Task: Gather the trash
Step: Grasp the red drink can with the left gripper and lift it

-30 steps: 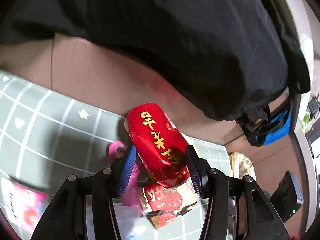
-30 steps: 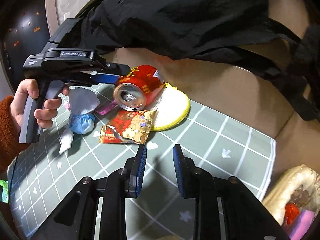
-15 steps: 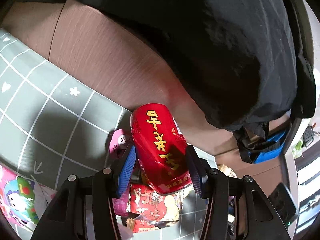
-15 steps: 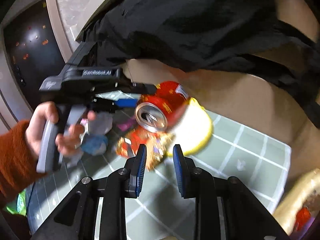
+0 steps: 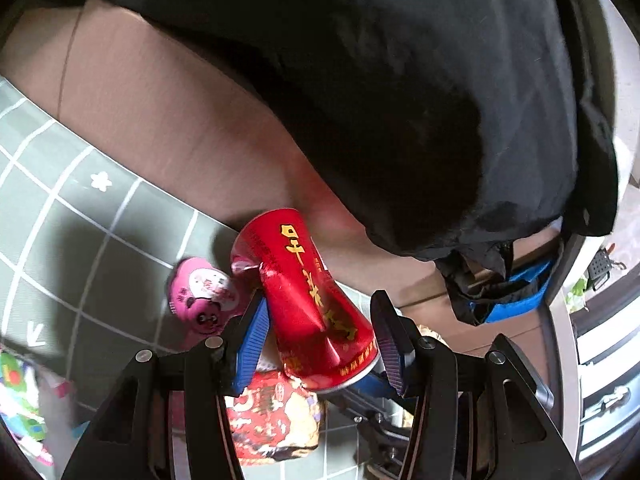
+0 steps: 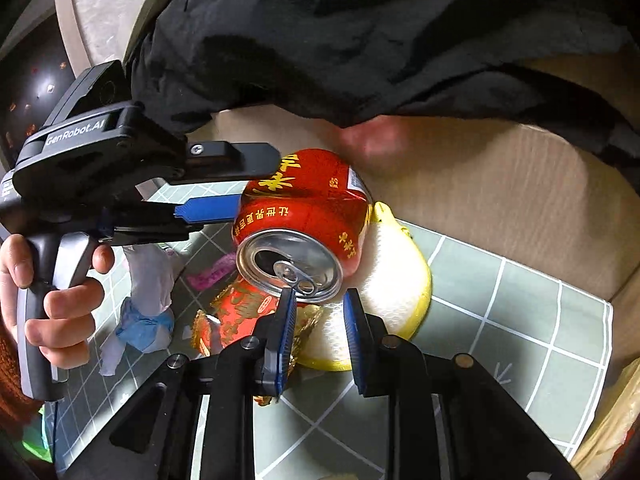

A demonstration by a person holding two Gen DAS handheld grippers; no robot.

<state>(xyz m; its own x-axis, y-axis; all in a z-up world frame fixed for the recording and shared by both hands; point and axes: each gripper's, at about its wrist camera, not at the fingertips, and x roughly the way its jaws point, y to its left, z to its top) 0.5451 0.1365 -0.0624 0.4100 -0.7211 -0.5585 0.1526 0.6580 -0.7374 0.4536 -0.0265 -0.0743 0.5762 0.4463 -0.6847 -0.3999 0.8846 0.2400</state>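
Right wrist view, red can (image 6: 304,216), yellow sponge (image 6: 396,280), snack wrapper (image 6: 236,316) beneath

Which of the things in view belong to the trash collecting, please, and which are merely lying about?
Part of the job:
red can, held in the left gripper
red snack wrapper
pink wrapper
crumpled tissue
right gripper, open, empty

Lying about:
black garment
yellow-rimmed round pad
checked mat
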